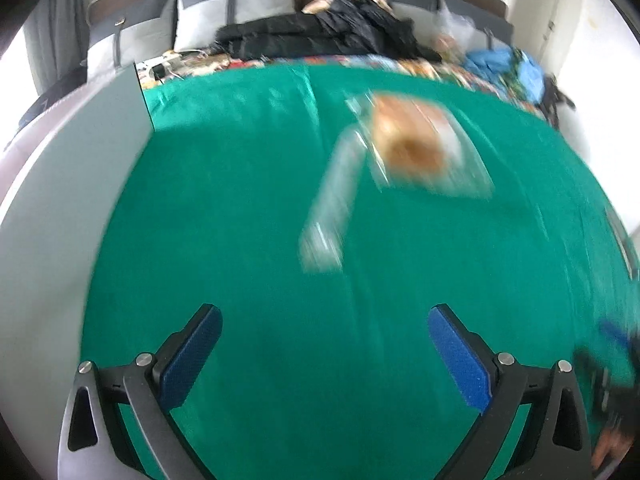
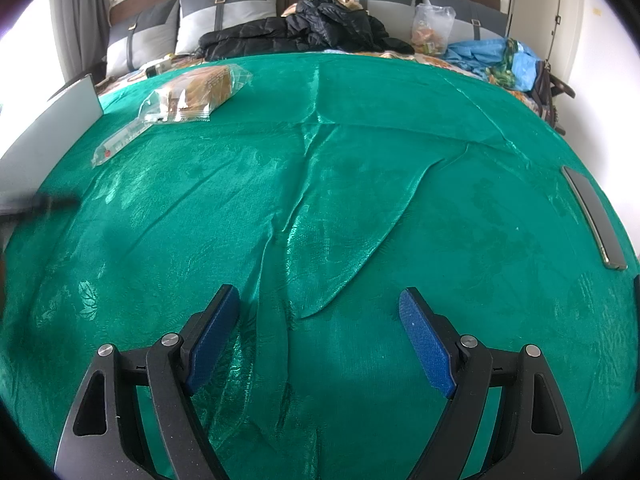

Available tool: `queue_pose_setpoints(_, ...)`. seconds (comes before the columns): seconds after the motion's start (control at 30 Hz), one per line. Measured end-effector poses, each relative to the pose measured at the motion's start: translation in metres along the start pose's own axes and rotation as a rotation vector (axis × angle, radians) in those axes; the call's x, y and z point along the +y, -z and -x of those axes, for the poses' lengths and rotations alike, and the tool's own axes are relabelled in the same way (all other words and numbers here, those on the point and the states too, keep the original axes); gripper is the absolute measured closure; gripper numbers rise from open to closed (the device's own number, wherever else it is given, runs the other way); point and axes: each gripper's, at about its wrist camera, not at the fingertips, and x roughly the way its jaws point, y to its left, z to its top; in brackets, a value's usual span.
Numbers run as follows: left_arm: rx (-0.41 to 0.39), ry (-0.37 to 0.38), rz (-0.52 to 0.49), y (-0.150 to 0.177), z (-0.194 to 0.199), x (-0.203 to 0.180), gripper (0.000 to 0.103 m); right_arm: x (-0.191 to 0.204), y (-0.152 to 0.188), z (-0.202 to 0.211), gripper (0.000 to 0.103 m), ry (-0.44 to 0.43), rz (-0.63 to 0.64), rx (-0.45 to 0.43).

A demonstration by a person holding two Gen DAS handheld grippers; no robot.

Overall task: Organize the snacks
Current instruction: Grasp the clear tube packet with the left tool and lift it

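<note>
The left gripper [image 1: 324,344] is spread wide with nothing between its blue pads, hovering over bare green cloth [image 1: 240,200]; the right gripper [image 2: 320,332] is likewise wide open and empty above the same cloth. The task items lie together toward the far side of the cloth: a clear bag of bread slices [image 2: 200,90], and touching its near-left corner a long narrow clear packet [image 2: 120,142] that runs toward the left. In the left wrist view both appear ahead of the fingers, the bread bag [image 1: 416,140] to the far right and the narrow packet [image 1: 332,208] nearer, but that view is heavily smeared, so outlines and edges there cannot be read. A grey box wall [image 2: 52,120] stands at the far left, just beside the packet, and is probably the receiving container. A dark flat device, possibly a phone [image 2: 596,220], lies at the right edge, well apart from the snacks. Risks from here: closing on the slack clear film alone would likely let a bag slip or swing; clamping the bread body could crush the slices; the two touching packets may drag each other; the wrinkled, glossy cloth could be pinched together with a low-lying packet.
</note>
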Motion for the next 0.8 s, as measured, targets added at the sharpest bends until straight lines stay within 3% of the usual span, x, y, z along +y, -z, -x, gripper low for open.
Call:
queue_pose_setpoints(0.07,0.025,-0.002,0.01,-0.026,-0.017,0.007,0.014,0.0,0.0,0.0,0.019,0.0,0.0,0.0)
queue_pose_setpoints(0.13,0.076,-0.007,-0.005,-0.043,-0.038,0.007,0.033,0.0,0.0,0.0,0.019,-0.001,0.0,0.0)
queue_pose_setpoints(0.2,0.112,-0.005,-0.038,-0.051,-0.053,0.001,0.041,0.0,0.0,0.0,0.018,-0.001,0.0,0.0)
queue_pose_setpoints(0.27,0.087,-0.031,-0.097,-0.053,-0.057,-0.009,0.048,0.0,0.001,0.001,0.018,-0.001,0.0,0.0)
queue_pose_setpoints(0.33,0.065,-0.008,-0.119,-0.054,-0.054,-0.011,0.081,0.0,0.001,0.001,0.018,-0.001,0.0,0.0)
queue_pose_setpoints(0.5,0.079,-0.041,-0.077,-0.033,-0.037,-0.001,0.085,0.0,0.001,0.0,0.018,-0.001,0.0,0.0)
queue_pose_setpoints(0.8,0.102,-0.044,0.006,0.082,0.043,0.021,0.084,0.0,0.001,0.0,0.018,-0.001,-0.001,0.0)
